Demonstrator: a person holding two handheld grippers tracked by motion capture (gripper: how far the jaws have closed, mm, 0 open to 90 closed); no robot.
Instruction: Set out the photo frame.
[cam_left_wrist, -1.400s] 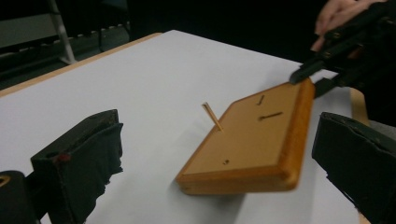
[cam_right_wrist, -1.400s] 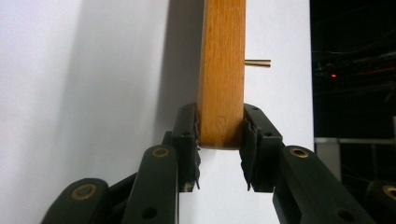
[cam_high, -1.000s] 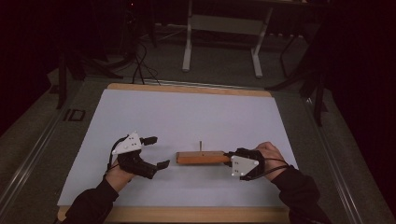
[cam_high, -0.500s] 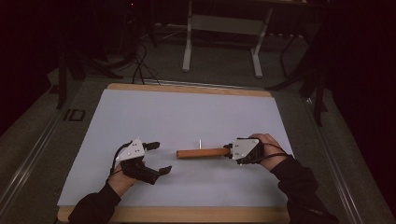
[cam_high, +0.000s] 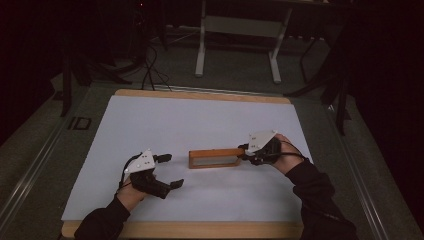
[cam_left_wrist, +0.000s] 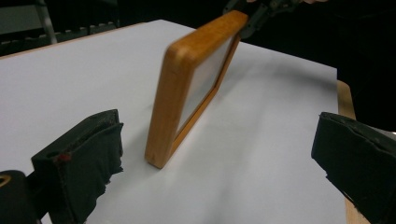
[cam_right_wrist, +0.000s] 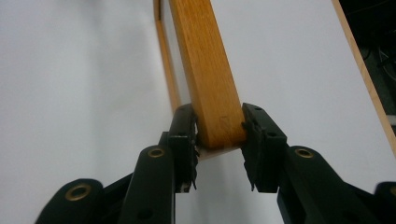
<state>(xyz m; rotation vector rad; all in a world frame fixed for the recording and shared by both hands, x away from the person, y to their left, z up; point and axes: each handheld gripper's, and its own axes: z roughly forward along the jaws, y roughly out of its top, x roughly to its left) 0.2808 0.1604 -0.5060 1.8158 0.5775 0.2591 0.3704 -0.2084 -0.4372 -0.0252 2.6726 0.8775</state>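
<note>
In the high view, your right tongs (cam_high: 246, 150) sit right of centre in the frame, clamped on the right end of the wooden frame (cam_high: 214, 157). The frame stands on its long edge on the white surface (cam_high: 200, 120), just below the middle of the picture, its length running left to right. The jaws have just been opening a little, with the frame between them, yet the pads press its sides. Your left tongs (cam_high: 172, 171) rest at the lower left, jaws wide apart, holding nothing, near the frame's left end but not touching it.

In the left gripper view, the two black jaws stand far apart at the bottom corners. The wooden frame (cam_left_wrist: 187, 88) rises upright between them, farther off, its near corner on the surface (cam_left_wrist: 70, 70). Your right tongs (cam_left_wrist: 252, 18) grip its far end at the top of the picture.

In the right gripper view, your right tongs (cam_right_wrist: 219, 135) squeeze the frame's (cam_right_wrist: 205, 70) end at the centre, and the wood runs away toward the top.
</note>
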